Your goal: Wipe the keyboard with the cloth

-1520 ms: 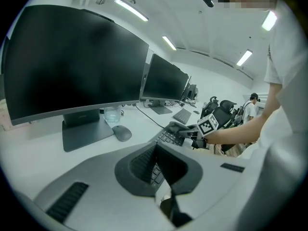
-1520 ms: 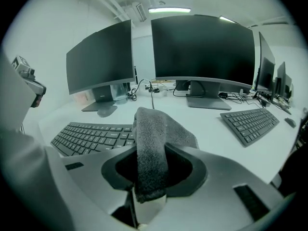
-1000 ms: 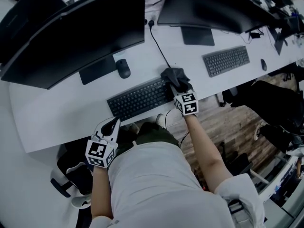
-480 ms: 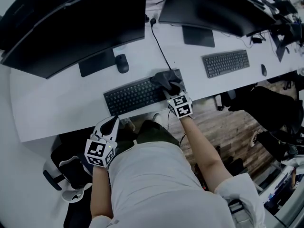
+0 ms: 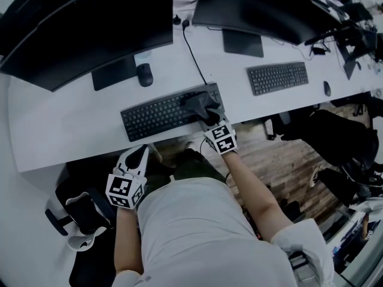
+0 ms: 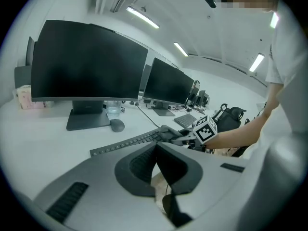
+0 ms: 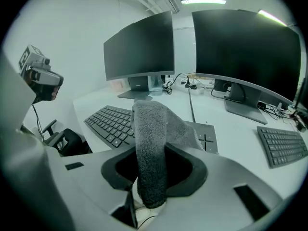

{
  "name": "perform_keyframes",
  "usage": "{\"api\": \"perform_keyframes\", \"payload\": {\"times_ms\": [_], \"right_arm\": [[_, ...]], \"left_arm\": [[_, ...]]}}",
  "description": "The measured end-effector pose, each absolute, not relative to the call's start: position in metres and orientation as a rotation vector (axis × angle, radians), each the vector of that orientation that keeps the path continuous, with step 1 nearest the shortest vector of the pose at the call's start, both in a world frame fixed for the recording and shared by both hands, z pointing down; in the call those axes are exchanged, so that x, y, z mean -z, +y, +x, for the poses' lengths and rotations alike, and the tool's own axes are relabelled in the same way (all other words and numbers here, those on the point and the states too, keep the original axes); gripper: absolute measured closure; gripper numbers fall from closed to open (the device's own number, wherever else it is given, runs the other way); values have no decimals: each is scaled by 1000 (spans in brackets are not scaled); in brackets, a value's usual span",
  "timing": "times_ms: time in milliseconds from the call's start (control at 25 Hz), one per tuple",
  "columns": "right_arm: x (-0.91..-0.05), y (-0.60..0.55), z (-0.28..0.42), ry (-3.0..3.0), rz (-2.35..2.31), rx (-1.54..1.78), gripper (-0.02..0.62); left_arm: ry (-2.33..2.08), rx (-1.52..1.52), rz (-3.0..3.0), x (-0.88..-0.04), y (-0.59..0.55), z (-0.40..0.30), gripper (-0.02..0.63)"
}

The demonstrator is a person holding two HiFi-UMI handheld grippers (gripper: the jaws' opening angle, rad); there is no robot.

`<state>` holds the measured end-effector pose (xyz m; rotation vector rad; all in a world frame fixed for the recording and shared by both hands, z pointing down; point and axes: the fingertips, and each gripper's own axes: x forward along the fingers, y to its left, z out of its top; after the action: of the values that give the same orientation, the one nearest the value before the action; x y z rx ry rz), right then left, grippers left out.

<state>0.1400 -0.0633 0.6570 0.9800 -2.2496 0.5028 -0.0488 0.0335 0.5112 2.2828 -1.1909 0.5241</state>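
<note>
While clamping cloth (image 5: 202, 104), right gripper (image 5: 210, 124) holds it on keyboard (image 5: 154, 116).

No text, brand, number or sign can be read on anything in view.

A long white desk (image 5: 60, 124) carries a wide curved monitor (image 5: 90, 28) on the left and a second monitor (image 5: 263, 8) to its right, both dark. A black mouse (image 5: 144, 75) sits just beside the curved screen's stand (image 5: 114, 73). A black cable (image 5: 194, 55) runs over the desktop between the two screens. Farther right lie a grey spare keyboard (image 5: 277, 78) and a small dark mouse (image 5: 327, 88). A black office chair (image 5: 338, 136) stands on the wood-plank floor (image 5: 281, 149)
</note>
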Motion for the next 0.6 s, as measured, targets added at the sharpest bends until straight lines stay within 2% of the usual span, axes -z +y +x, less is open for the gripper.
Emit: {"api": "perform_keyframes", "payload": {"times_ms": [600], "right_arm": [[-664,-11,137,-2254,894,-500,466]], "left_arm": [[-1184,-515,2271,-520,48,-36,603]]}}
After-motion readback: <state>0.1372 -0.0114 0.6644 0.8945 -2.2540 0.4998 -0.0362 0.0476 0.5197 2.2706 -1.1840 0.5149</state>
